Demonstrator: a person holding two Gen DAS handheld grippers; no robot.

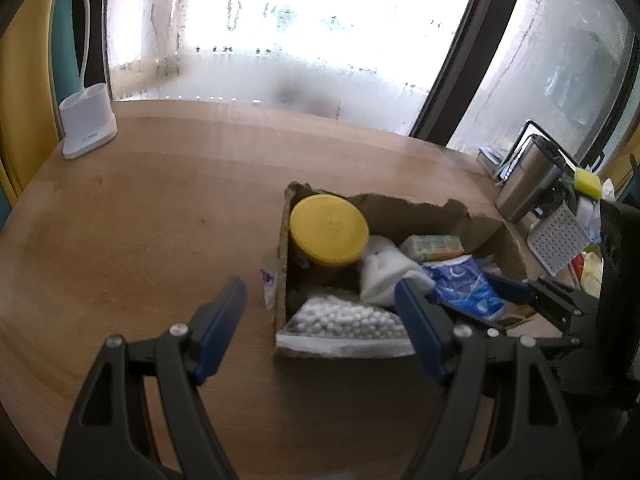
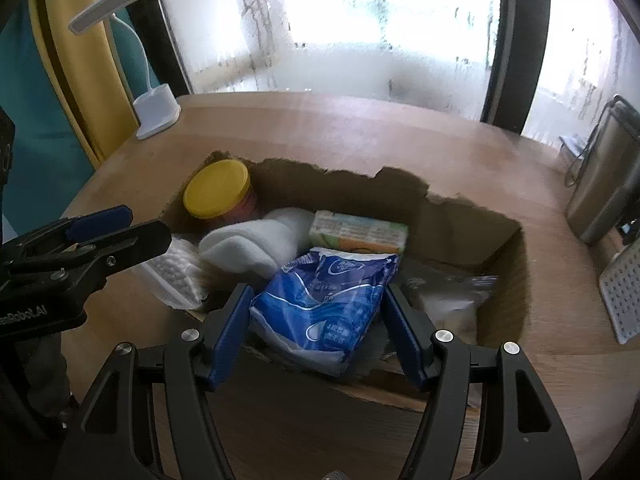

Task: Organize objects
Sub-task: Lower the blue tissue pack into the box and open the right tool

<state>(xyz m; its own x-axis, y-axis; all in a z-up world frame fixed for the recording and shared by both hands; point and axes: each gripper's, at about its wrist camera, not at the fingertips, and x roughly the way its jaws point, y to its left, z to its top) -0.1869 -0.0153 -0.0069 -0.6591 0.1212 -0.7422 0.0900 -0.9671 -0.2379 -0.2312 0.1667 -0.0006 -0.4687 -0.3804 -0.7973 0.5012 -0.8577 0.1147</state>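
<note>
**Blue pack pinched over the box**

Blue pads of the right gripper point(image 2: 316, 320) are pinching a blue-and-white pack point(image 2: 324, 304), one pad on each side edge, so it hangs tilted above the near edge of the cardboard box point(image 2: 508, 264). That reads as the pack either going in or coming out; I can't tell which.

Just beyond the claw, inside the box: a white rolled cloth point(image 2: 248, 248), a green-orange packet point(image 2: 360, 234), and further left a yellow-lid jar point(image 2: 218, 190) standing upright in the far corner. A clear bag point(image 2: 452, 300) lies to the right of the pack, and a bead bag point(image 2: 176, 276) to the left.

Left gripper point(image 1: 320, 300) is spread, nothing between the pads; one finger is over the bare table point(image 1: 140, 220), the other over the box edge, probably ready to steady the box.

Well beyond the box: a white lamp point(image 2: 156, 112) at far left, a steel tumbler point(image 2: 600, 196) and a white grater point(image 2: 624, 296) at right.
</note>
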